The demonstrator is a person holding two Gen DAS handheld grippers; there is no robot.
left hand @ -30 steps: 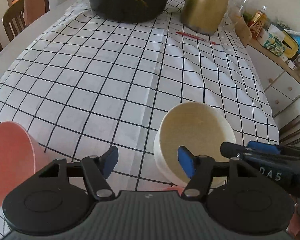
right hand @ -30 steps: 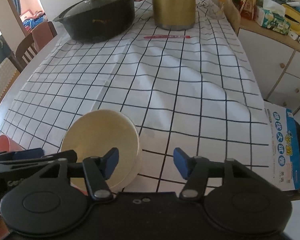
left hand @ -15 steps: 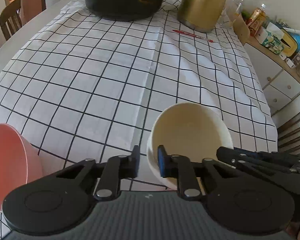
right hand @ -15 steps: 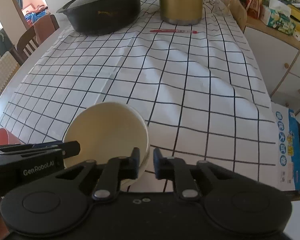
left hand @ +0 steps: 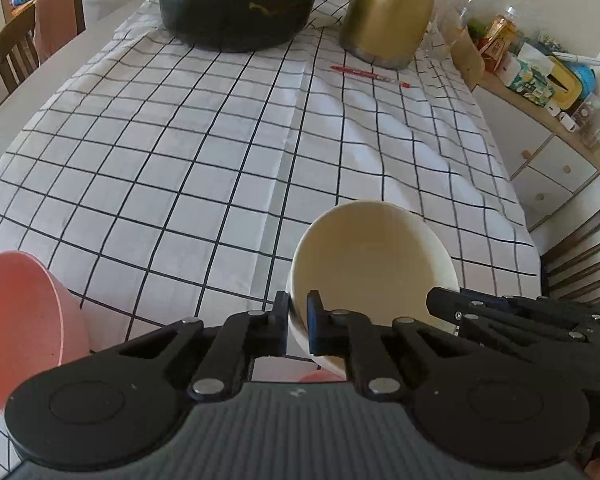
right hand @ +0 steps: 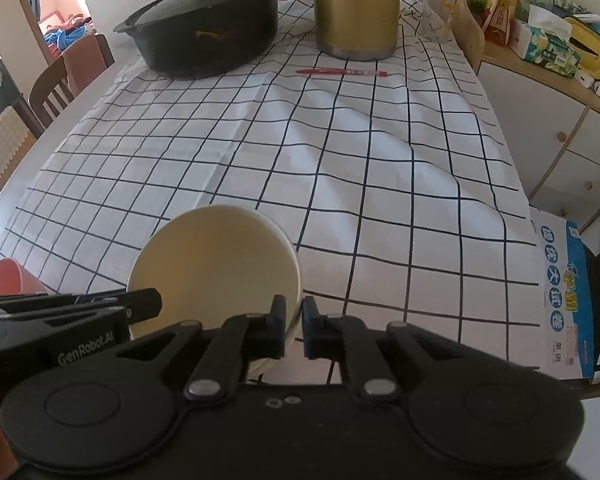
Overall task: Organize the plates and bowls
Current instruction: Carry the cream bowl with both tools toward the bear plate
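A cream bowl (left hand: 372, 264) is tilted toward the far side of the checked tablecloth, near the front edge. My left gripper (left hand: 298, 312) is shut on its left rim, one pad inside the wall and one outside. My right gripper (right hand: 294, 320) is shut on the opposite rim of the cream bowl (right hand: 216, 268) in the same way. Each view also shows the other gripper from the side: the right gripper (left hand: 500, 320) and the left gripper (right hand: 80, 308). A pink bowl (left hand: 20, 320) stands at the near left, also visible in the right wrist view as the pink bowl (right hand: 8, 280). A pink patch (left hand: 320, 378) shows under the cream bowl.
At the far end of the tablecloth (left hand: 220, 160) stand a black lidded pot (left hand: 236, 0) and a gold kettle (left hand: 388, 12), with a red pen (left hand: 370, 76) in front of the kettle. Wooden chairs (left hand: 16, 44) flank the table. A cluttered sideboard (right hand: 560, 92) and a printed box (right hand: 560, 296) are on the right.
Both grippers went from open to shut, each closing on a rim of the cream bowl. The bowl's mouth now tips more toward the far end of the table.
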